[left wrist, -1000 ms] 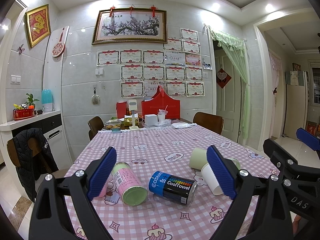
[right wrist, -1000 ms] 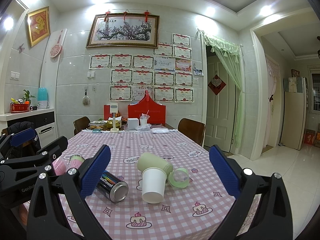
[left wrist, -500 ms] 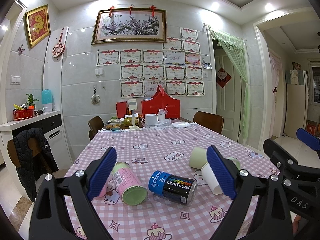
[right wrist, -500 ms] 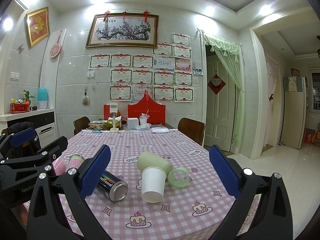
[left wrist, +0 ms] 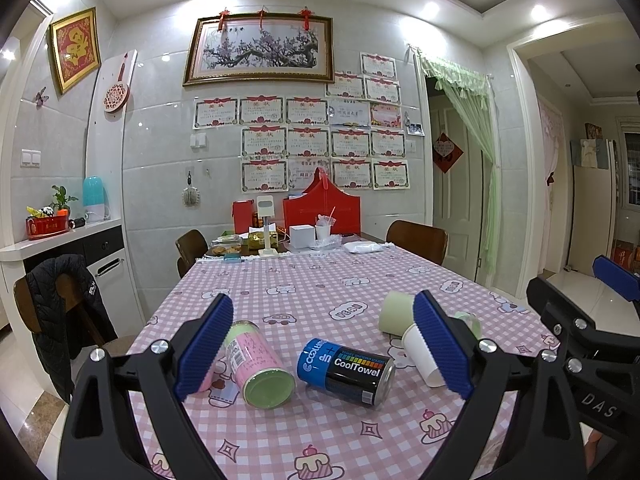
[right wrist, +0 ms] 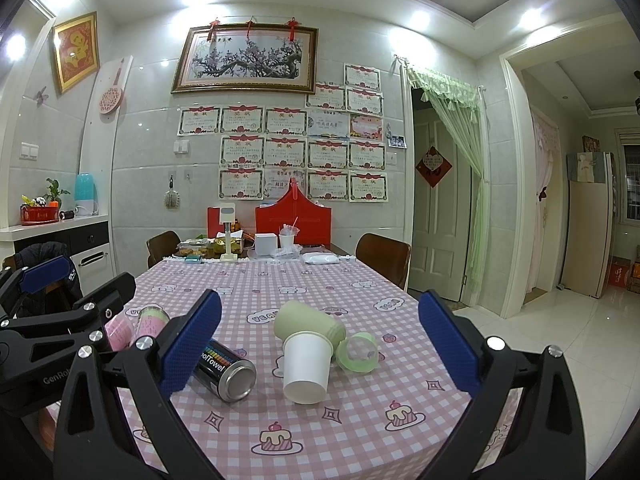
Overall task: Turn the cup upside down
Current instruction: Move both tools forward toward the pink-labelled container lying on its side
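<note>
A white paper cup point(right wrist: 306, 366) lies on its side on the pink checked tablecloth point(right wrist: 360, 432), its base toward me. It also shows in the left wrist view point(left wrist: 420, 354), partly behind my finger. A pale green cup point(right wrist: 308, 320) lies on its side right behind it. My right gripper point(right wrist: 320, 354) is open and empty, held above the table's near edge in front of the white cup. My left gripper point(left wrist: 324, 350) is open and empty, to the left, in front of the cans.
A blue and black CoolTowel can point(left wrist: 346, 372) and a pink can with a green end point(left wrist: 258, 362) lie on their sides. A small green lidded container point(right wrist: 358, 350) sits right of the cups. Boxes and clutter point(right wrist: 276, 240) stand at the table's far end, with chairs around.
</note>
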`<action>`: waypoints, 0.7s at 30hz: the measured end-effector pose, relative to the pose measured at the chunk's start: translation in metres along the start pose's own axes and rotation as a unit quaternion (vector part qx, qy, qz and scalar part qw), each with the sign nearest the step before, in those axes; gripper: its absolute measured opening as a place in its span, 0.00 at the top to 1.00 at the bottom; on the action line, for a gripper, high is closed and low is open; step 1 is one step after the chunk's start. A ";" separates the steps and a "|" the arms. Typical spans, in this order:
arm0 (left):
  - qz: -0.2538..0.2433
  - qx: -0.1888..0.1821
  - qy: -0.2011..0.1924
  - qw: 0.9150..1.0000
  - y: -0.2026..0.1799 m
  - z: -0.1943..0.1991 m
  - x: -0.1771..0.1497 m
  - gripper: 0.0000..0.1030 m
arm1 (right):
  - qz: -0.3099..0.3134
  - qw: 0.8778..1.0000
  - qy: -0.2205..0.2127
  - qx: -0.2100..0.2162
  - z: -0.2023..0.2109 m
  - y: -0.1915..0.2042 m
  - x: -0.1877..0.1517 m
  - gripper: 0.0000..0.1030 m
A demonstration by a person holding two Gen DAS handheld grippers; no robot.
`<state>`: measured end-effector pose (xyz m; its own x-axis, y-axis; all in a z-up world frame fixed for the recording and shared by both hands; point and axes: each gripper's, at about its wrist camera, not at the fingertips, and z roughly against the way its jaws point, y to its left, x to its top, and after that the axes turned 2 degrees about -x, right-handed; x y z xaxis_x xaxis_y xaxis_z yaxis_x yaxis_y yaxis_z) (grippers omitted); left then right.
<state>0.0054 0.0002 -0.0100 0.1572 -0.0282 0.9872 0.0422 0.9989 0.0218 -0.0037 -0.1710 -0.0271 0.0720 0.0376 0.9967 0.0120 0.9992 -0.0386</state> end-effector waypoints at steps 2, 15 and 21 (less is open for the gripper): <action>0.000 0.000 0.000 1.000 0.000 0.000 0.000 0.12 | 0.000 1.000 0.000 0.001 0.000 0.000 0.000 0.08; 0.002 0.009 0.018 1.000 0.011 -0.018 -0.021 0.12 | 0.003 1.000 0.012 0.009 -0.013 0.006 -0.007 0.08; 0.005 0.015 0.042 0.999 0.017 -0.030 -0.027 0.12 | 0.005 0.999 0.032 0.016 -0.024 0.012 -0.015 0.07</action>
<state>0.0319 0.0163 -0.0407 0.2400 -0.0194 0.9706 0.0105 0.9998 0.0174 0.0195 -0.1598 -0.0442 0.1358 0.0475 0.9896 -0.0205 0.9988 -0.0451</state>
